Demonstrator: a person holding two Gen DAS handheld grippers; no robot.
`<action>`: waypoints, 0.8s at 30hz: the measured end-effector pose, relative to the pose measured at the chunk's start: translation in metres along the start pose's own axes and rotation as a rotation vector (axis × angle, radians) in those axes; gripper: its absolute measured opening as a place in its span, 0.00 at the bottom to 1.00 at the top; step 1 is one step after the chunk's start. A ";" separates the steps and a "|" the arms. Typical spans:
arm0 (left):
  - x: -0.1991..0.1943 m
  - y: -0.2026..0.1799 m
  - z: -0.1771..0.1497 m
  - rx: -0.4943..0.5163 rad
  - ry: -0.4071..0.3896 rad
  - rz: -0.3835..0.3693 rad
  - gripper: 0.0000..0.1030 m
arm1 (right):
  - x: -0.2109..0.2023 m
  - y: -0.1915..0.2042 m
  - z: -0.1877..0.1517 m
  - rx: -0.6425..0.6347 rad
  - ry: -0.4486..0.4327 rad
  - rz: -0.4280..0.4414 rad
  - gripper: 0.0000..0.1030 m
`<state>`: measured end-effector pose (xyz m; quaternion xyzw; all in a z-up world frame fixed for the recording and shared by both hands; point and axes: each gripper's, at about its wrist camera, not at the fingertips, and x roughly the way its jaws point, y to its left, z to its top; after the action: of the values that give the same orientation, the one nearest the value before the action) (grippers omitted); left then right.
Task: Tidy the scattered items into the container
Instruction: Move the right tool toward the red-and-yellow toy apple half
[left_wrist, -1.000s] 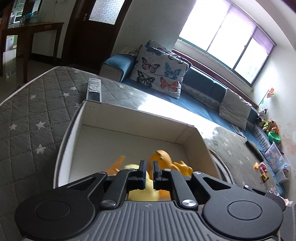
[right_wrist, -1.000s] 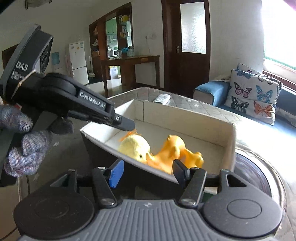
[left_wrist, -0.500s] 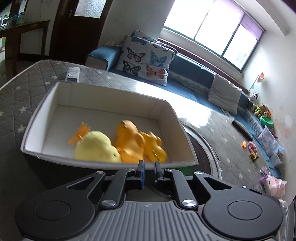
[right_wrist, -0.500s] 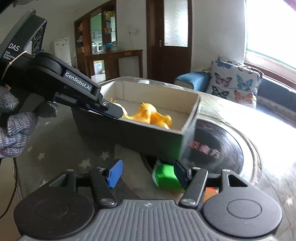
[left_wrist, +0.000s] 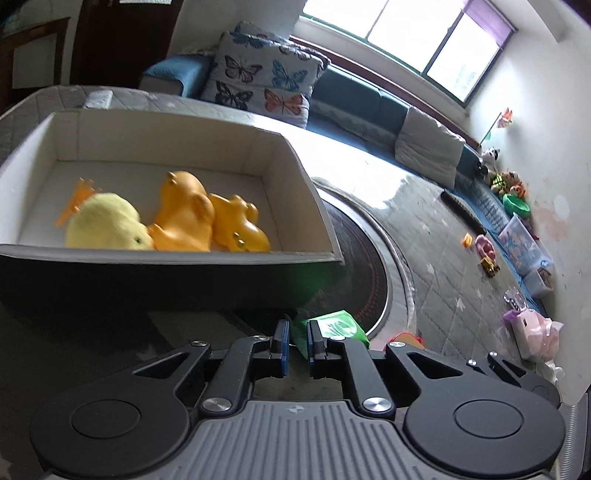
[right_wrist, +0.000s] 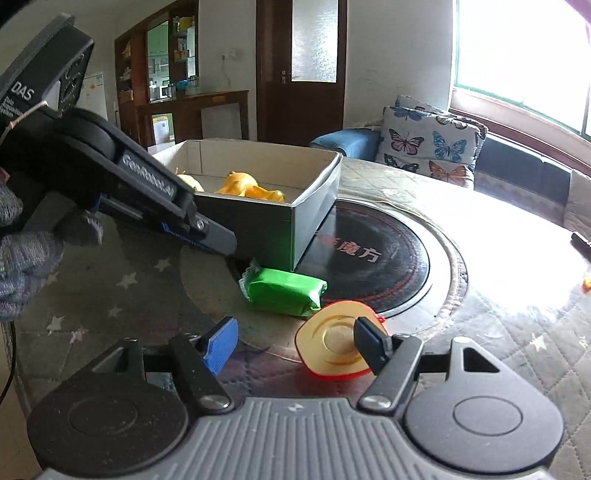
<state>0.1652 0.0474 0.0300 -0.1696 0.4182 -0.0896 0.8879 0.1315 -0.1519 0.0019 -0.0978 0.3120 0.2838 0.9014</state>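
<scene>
Two grippers are hovering by the box (right_wrist: 266, 206), with items lying outside it.

The left gripper (left_wrist: 294, 342) is showing its fingers nearly together, gripping nothing, just before the green packet (right_wrist: 282, 291). The right gripper (right_wrist: 295, 345) is spreading wide beside the yellow-and-red lid (right_wrist: 334, 345). Two orange ducks (left_wrist: 207, 218) and a yellow plush (left_wrist: 107, 229) are sitting inside the box, whose dark near wall is standing behind the packet.

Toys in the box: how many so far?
3, as far as visible. A yellow plush chick lies left, an orange duck beside it, a smaller orange duck right. The near wall may hide more.
</scene>
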 end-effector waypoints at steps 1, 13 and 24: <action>0.002 -0.001 0.000 -0.002 0.006 -0.002 0.11 | 0.000 -0.002 0.001 0.005 -0.002 0.000 0.69; 0.003 -0.028 0.003 0.041 0.025 -0.087 0.20 | 0.002 -0.013 -0.003 0.023 0.000 -0.020 0.75; 0.033 -0.059 -0.001 0.095 0.110 -0.154 0.21 | 0.001 -0.017 -0.013 0.037 0.004 -0.041 0.66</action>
<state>0.1843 -0.0172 0.0281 -0.1535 0.4474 -0.1864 0.8611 0.1349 -0.1703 -0.0090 -0.0882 0.3171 0.2592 0.9080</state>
